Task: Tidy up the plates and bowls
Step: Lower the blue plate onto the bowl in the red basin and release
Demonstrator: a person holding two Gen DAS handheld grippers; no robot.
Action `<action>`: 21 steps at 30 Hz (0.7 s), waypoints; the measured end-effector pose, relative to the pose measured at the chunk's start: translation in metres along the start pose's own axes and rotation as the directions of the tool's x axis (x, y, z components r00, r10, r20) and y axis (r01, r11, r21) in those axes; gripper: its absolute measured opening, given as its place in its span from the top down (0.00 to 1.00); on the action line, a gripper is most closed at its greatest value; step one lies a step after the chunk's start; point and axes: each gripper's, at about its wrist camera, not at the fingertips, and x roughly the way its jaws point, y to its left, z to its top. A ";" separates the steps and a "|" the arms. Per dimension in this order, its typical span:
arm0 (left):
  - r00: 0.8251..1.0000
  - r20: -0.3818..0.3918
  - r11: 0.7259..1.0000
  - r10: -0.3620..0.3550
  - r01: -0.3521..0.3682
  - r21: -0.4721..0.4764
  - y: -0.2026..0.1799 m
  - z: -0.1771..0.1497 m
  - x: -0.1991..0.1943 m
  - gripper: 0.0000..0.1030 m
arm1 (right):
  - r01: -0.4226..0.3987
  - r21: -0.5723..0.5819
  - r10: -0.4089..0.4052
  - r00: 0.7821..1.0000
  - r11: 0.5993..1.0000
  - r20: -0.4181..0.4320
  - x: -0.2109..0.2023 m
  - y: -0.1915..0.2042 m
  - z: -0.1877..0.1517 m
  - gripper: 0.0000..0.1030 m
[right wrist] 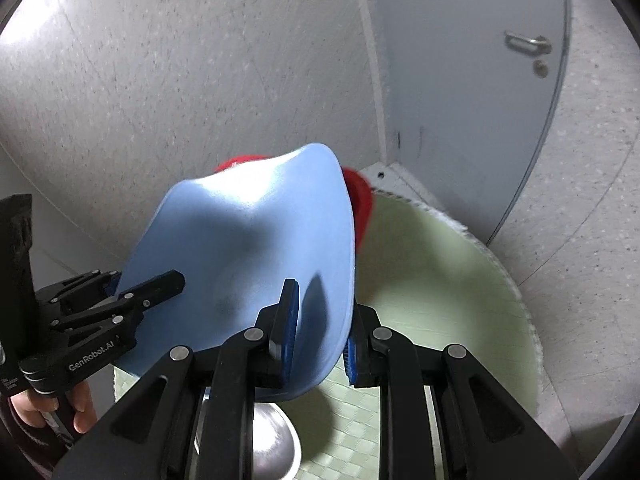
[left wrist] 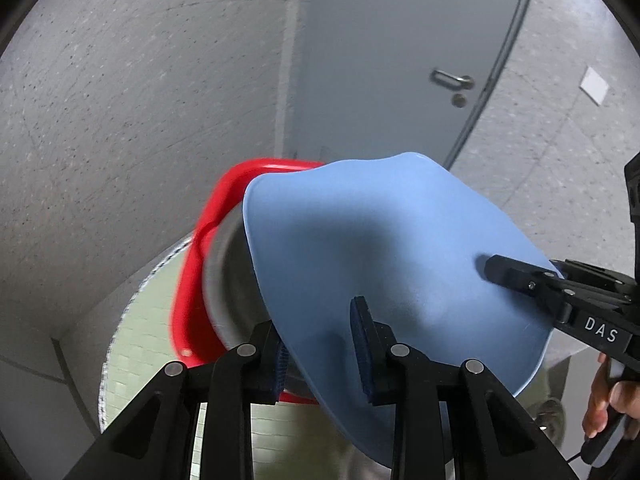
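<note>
A large pale blue plate [left wrist: 360,248] hangs tilted above the table, held at its rim from two sides. My left gripper [left wrist: 320,356] is shut on the plate's near edge, one blue pad on each face. My right gripper [left wrist: 500,272] bites the rim at the plate's right, its lower finger hidden under the plate. In the right wrist view the blue plate [right wrist: 248,240] fills the middle, my right gripper [right wrist: 320,332] pinches its near rim and my left gripper [right wrist: 144,280] clamps its left edge. Behind the plate sits a blurred red tub [left wrist: 192,280], also seen as the red tub [right wrist: 360,200].
A pale green checked mat [right wrist: 420,280] covers the round table [left wrist: 160,340]. A shiny metal bowl [right wrist: 272,440] lies under my right gripper. A concrete wall [left wrist: 140,100] and a grey door [left wrist: 400,60] stand behind. A person's hand [left wrist: 612,404] grips the right handle.
</note>
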 end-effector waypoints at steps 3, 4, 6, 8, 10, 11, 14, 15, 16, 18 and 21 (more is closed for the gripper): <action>1.000 -0.025 1.000 0.007 -0.008 -0.012 0.015 0.001 0.011 0.76 | -0.001 -0.003 0.001 0.999 1.000 -0.032 0.018 0.007 0.000 0.81; 0.999 -0.035 1.000 0.005 -0.005 -0.017 0.019 0.001 0.015 0.76 | -0.001 -0.003 0.000 0.999 1.000 -0.042 0.023 0.008 0.000 0.81; 0.999 -0.049 1.000 0.004 -0.005 -0.023 0.024 0.000 0.021 0.76 | 0.003 -0.005 -0.003 0.998 1.000 -0.058 0.032 0.012 -0.001 0.81; 0.999 -0.043 1.000 0.005 -0.005 -0.022 0.026 0.003 0.026 0.76 | 0.014 -0.009 -0.015 0.998 1.000 -0.063 0.037 0.014 -0.002 0.81; 0.999 -0.038 1.000 0.007 -0.008 -0.014 0.025 0.007 0.028 0.76 | 0.025 -0.009 -0.026 0.998 1.000 -0.064 0.041 0.016 -0.003 0.81; 0.999 -0.037 1.000 0.007 -0.007 -0.013 0.025 0.008 0.029 0.76 | 0.026 -0.005 -0.026 0.998 1.000 -0.064 0.043 0.015 -0.003 0.81; 0.999 -0.030 1.000 0.022 -0.022 0.000 0.021 0.004 0.031 0.76 | 0.037 -0.005 -0.037 0.997 0.999 -0.060 0.044 0.017 0.000 0.81; 0.999 -0.027 1.000 0.029 -0.029 0.006 0.019 0.003 0.031 0.76 | 0.042 -0.007 -0.043 0.997 0.999 -0.060 0.044 0.021 0.000 0.80; 0.999 -0.024 0.999 0.038 -0.038 0.015 0.017 0.002 0.031 0.76 | 0.047 -0.011 -0.048 0.997 0.999 -0.059 0.044 0.021 0.000 0.79; 0.999 -0.024 0.998 0.048 -0.048 0.028 0.014 -0.001 0.032 0.75 | 0.061 -0.018 -0.062 0.996 0.998 -0.060 0.042 0.026 -0.003 0.78; 0.998 -0.026 0.998 0.054 -0.053 0.040 0.009 -0.005 0.034 0.75 | 0.086 -0.019 -0.087 0.994 0.996 -0.064 0.039 0.027 -0.003 0.78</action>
